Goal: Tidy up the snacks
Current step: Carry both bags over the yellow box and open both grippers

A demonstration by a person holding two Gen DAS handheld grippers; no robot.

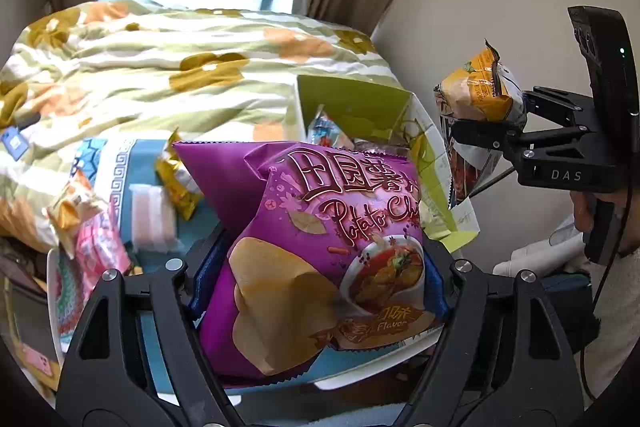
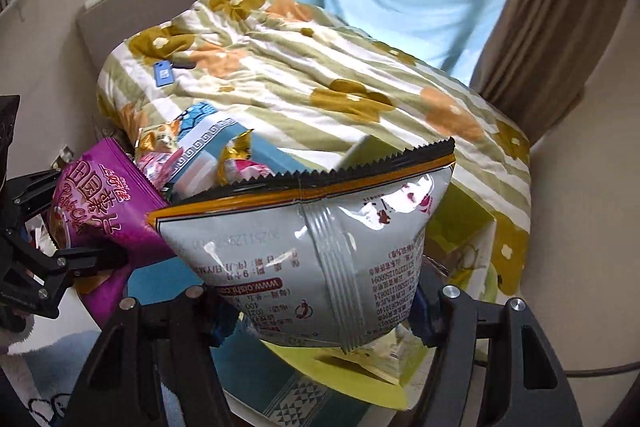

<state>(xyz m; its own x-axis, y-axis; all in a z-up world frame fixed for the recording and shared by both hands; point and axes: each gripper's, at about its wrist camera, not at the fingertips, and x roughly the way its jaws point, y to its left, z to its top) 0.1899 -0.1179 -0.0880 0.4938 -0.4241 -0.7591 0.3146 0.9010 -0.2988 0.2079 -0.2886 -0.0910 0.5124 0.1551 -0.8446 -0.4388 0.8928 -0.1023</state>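
My left gripper [image 1: 320, 267] is shut on a purple potato chip bag [image 1: 320, 247], held upright above the teal mat; the bag also shows in the right wrist view [image 2: 104, 211]. My right gripper [image 2: 316, 303] is shut on a silver and orange snack bag [image 2: 320, 247], held in the air above a green cardboard box [image 1: 360, 107]. The right gripper and its bag [image 1: 480, 99] show at the right of the left wrist view. The box [image 2: 460, 227] holds several small snack packets.
Several loose snack packets [image 1: 88, 227] lie on a teal patterned mat [image 1: 136, 163] at the left. A bed with a flowered quilt [image 1: 180, 67] stands behind. A wall [image 1: 460, 7] and curtains are at the right. A blue card [image 2: 163, 73] lies on the quilt.
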